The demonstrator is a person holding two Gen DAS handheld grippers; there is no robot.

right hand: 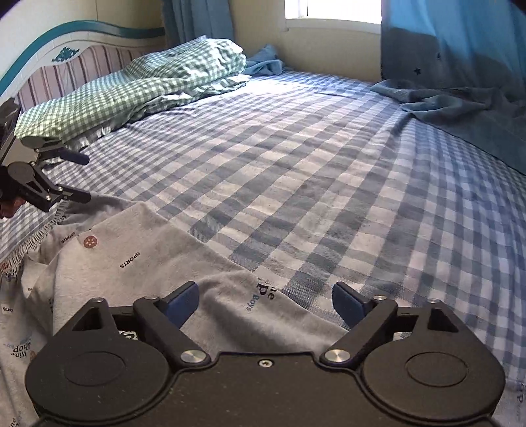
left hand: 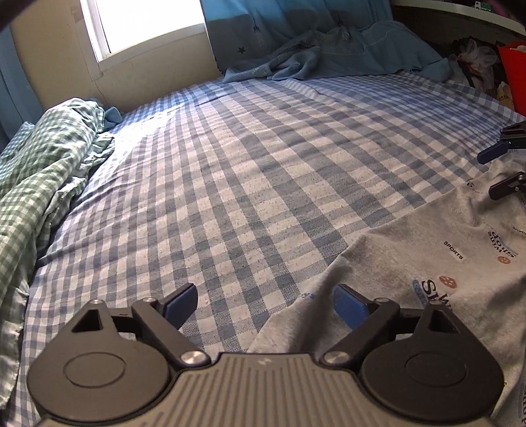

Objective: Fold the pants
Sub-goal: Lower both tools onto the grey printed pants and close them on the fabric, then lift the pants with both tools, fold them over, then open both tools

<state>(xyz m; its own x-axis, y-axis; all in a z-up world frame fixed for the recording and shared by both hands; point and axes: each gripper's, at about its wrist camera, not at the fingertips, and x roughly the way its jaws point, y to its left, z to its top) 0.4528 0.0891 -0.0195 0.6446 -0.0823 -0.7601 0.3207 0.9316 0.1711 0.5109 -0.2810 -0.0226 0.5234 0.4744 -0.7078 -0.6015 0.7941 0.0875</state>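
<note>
The left hand-held gripper (left hand: 264,303) has its jaws spread wide with nothing between them; its right blue pad (left hand: 346,303) sits over the near edge of the grey printed pants (left hand: 411,249), while its left pad hangs above the bare blue-and-white checked bed sheet (left hand: 246,164). The pants lie flat on the bed, ahead and to the right of this hand-held gripper, reaching toward the right hand-held gripper (left hand: 499,170), which shows at the far right edge of the left wrist view. The right hand-held gripper (right hand: 264,303) is also wide open and grips nothing; in its own camera the pants (right hand: 148,262) spread ahead and to its left, their edge running under its left pad and between the jaws, and its right pad is over the sheet (right hand: 328,164). The left hand-held gripper (right hand: 75,179) appears far to the left there, just beside the far corner of the pants. Farther ahead of both lies a rumpled green checked quilt (right hand: 131,88), and a blue blanket (left hand: 345,56) is bunched beneath a blue curtain (right hand: 460,39) near the window (left hand: 148,23).
</note>
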